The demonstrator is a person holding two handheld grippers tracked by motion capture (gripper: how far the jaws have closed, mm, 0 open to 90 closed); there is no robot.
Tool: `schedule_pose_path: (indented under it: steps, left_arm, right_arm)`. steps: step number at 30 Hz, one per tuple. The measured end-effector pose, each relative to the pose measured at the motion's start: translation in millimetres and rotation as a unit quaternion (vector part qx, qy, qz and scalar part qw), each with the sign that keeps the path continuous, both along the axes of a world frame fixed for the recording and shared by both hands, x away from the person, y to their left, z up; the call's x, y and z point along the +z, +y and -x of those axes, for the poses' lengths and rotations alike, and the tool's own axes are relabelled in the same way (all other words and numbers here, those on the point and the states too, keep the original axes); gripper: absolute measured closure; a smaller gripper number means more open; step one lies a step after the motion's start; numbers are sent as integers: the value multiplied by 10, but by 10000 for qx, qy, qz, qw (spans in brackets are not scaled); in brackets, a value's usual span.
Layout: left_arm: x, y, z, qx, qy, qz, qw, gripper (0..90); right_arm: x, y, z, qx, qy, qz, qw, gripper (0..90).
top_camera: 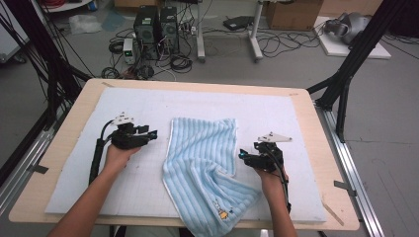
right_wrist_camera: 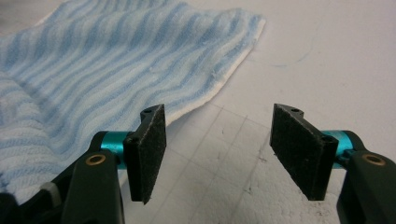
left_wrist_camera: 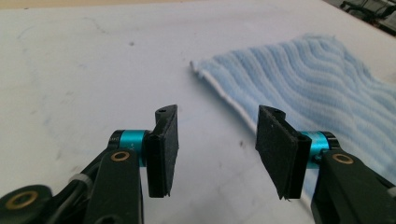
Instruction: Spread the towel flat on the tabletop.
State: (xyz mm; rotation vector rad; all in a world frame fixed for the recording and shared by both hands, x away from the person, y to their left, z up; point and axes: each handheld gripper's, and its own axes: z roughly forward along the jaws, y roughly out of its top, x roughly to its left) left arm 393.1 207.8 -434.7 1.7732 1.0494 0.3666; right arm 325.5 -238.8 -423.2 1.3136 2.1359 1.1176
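Observation:
A light blue striped towel (top_camera: 205,163) lies rumpled on the white mat (top_camera: 276,113), its near end hanging over the front edge. My left gripper (top_camera: 153,133) rests open just left of the towel's left edge, jaws pointing right toward it. In the left gripper view the left gripper (left_wrist_camera: 217,149) has nothing between its pads and the towel (left_wrist_camera: 308,79) lies ahead on the right. My right gripper (top_camera: 241,154) is open beside the towel's right edge. In the right gripper view the right gripper (right_wrist_camera: 217,154) holds nothing; the towel (right_wrist_camera: 116,70) spreads ahead on the left.
The mat covers a wooden table (top_camera: 323,148). Black frame posts (top_camera: 346,74) stand at the table's right and left. Computer towers (top_camera: 155,29), cables and a cardboard box (top_camera: 294,14) sit on the floor beyond.

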Motion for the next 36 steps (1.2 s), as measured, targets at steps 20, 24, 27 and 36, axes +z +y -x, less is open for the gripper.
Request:
schedule_pose_path:
  steps: [20,24,27,36]
  left_arm:
    - [-151,-842,-413,-217,185,-1348,9905,456]
    - [-130,-854,-405,-519,159,-1359,9892,812]
    - [-67,-798,-497,-169,14,-1634,9864,841]
    - [101,-337,-797,984,-94,-812,9918,627]
  right_arm:
    - [-99,119,13,462,205,-172,9986,470]
    - [-131,283,-18,606,208,-6,9979,426]
    - [-136,319,-17,631,216,60,9978,413]
    - [-126,278,-24,440,31,-25,9990,254]
